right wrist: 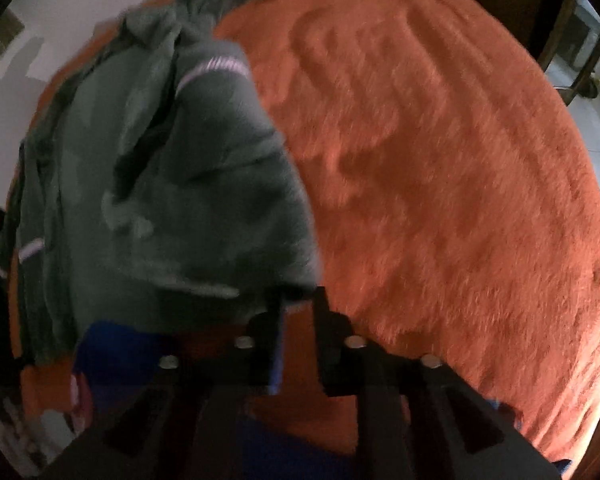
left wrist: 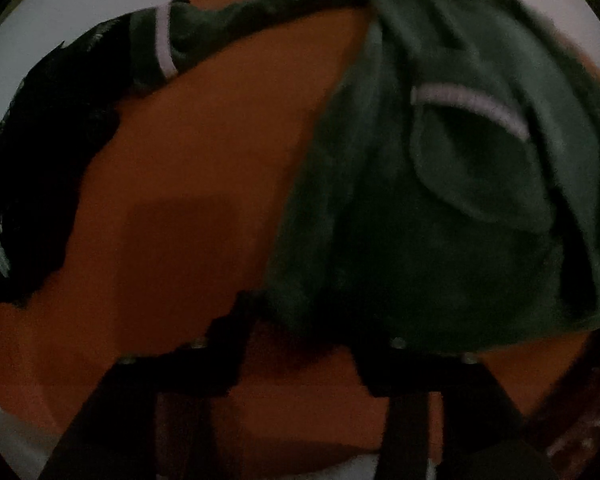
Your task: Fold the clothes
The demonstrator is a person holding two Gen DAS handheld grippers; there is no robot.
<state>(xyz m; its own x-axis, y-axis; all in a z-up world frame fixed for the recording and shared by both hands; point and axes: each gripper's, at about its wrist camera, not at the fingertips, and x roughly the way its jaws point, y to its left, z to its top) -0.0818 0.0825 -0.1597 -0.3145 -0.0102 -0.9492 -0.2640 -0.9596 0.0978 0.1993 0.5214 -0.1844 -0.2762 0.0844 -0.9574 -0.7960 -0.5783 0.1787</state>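
The left gripper [left wrist: 300, 320] points steeply down at an orange fleece blanket [left wrist: 188, 168]. Its jaws stand apart with bare blanket showing between them; the right-hand finger sits at the lower hem of a green garment [left wrist: 420, 220], but the dark, blurred view does not show whether it touches. The garment spreads ahead and to the right of this gripper, one white-striped cuff [left wrist: 472, 106] folded over its body, the other sleeve trailing far ahead to the left. A black garment [left wrist: 40, 168] lies well off to the left.

The right gripper [right wrist: 298, 300] has its jaws parted at the garment's near corner, cloth just ahead of the left finger, nothing clamped. A blue cloth [right wrist: 120, 352] lies close on its left.
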